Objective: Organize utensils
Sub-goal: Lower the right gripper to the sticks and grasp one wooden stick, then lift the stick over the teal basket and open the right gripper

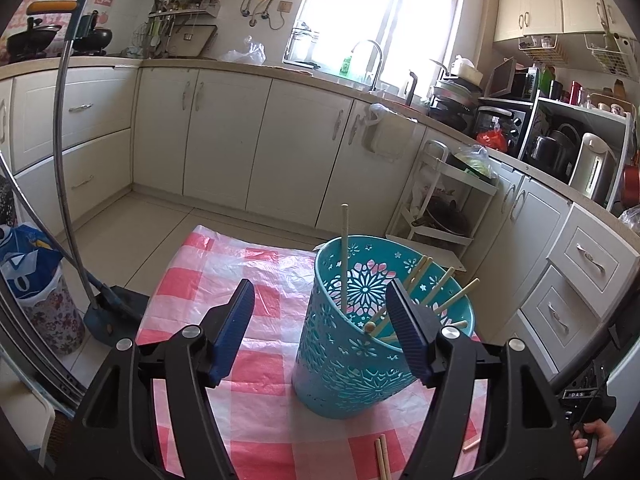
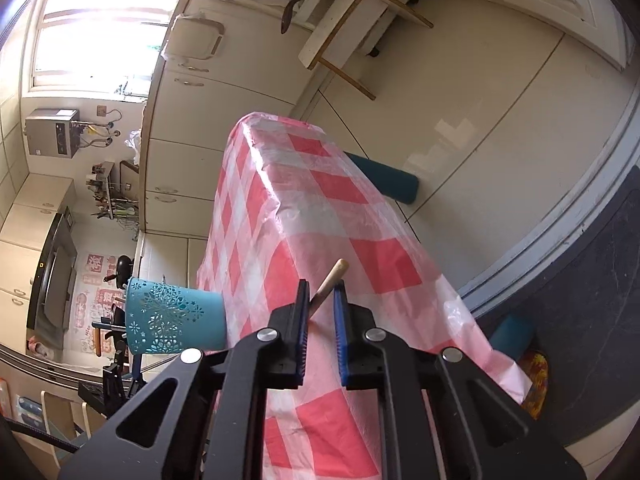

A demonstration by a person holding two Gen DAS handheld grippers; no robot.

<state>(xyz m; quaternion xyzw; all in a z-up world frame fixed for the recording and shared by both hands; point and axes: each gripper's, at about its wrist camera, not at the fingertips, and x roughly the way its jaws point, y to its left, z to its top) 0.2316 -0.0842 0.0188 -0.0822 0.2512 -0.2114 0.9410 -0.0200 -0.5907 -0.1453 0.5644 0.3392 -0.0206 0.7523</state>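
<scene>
Right tongs (image 2: 321, 298) pinched narrow on one wooden chopstick (image 2: 330, 282); stick runs forward and up-right out of the pads, rounded end free above the bench (image 2: 320, 200) with its pink-check plastic cover. Left tongs (image 1: 320, 320) spread wide, holding nothing, hovering just in front of the teal cut-out holder (image 1: 352, 364), right pad overlapping its rim in the left wrist view.

Holder stands upright on the bench, several chopsticks already inside, most leaning right, one near vertical at the left rim. In the right wrist view the holder (image 2: 172, 318) sits well off to the left of the gripped stick, mouth pointing left because that camera is rolled sideways.

Key relation: held stick's long axis lies roughly across the holder's axis, so my guess is the right hand must swing left and tip the stick end-down over the mouth. Left tongs are nearer the holder, placed to steady it.

Loose chopsticks (image 1: 382, 458) lie on the bench near the holder's base; another stub (image 1: 471, 445) to their right. Task looks partway done.
</scene>
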